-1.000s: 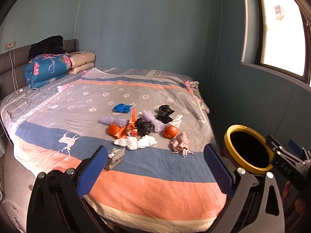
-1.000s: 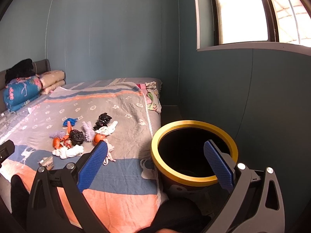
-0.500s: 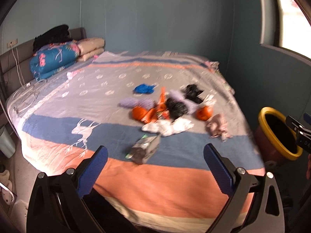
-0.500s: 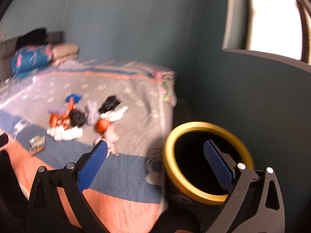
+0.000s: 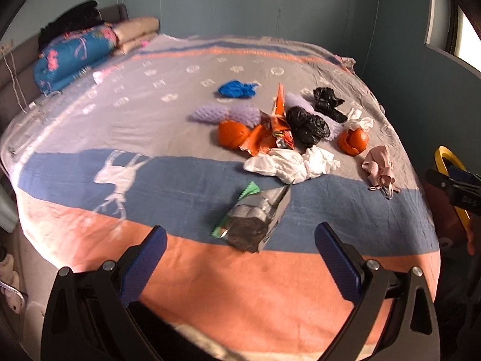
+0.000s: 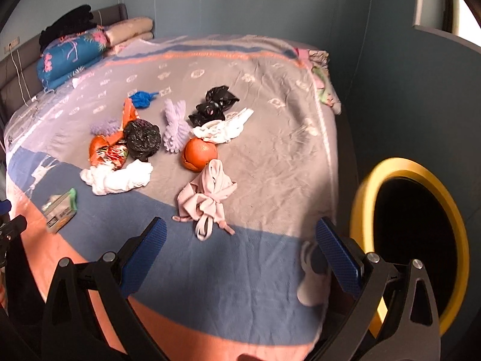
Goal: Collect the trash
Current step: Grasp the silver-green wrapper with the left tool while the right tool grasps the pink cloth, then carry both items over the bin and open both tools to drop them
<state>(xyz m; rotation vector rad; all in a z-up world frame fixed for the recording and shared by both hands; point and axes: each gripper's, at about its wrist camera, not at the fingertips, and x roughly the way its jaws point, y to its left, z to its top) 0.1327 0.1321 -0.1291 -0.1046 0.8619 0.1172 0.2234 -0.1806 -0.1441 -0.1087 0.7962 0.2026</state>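
Striped bedding [image 5: 192, 264] carries the trash: a crumpled foil snack wrapper [image 5: 255, 219] lies nearest the foot edge, with peels, bags and tissues heaped just beyond it. Both the left gripper [image 5: 240, 240] and right gripper [image 6: 240, 240] gape wide and empty. Judging by this, the reach is underway; next the left one must straddle that wrapper, then carry it to the yellow-rimmed bin [image 6: 421, 180] beside the bed.

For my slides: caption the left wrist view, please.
Open left gripper faces a silver snack wrapper on the striped bed, with more trash piled beyond.
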